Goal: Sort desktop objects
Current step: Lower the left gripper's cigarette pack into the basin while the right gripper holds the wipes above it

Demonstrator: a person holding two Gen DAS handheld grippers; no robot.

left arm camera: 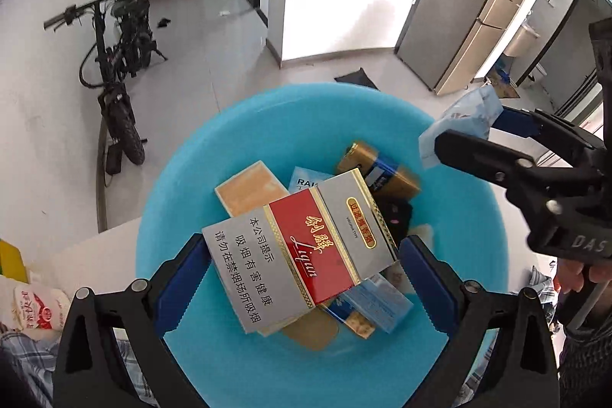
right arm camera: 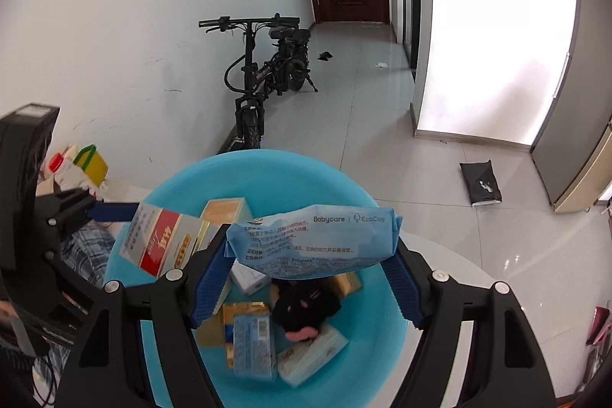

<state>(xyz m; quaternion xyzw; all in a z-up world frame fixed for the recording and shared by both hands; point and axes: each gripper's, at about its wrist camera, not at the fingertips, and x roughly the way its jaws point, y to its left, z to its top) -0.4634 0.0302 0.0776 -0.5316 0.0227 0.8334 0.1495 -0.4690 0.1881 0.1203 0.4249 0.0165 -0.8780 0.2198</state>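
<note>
Left hand-held gripper [left arm camera: 304, 287] clamps stiff, light cigarette pack [left arm camera: 302, 247] by its short ends over basin [left arm camera: 229, 140]; right hand-held gripper [right arm camera: 306, 283] pinches soft, crushable wipes pack [right arm camera: 313, 241] by its ends, likely slippery.

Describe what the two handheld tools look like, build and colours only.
Both match: the left tool and right tool have angular black plastic arms with silver round bolts, ending in blue fingers with sawtooth edges. The right tool's body shows white lettering "DAS" in the left wrist view.
</note>
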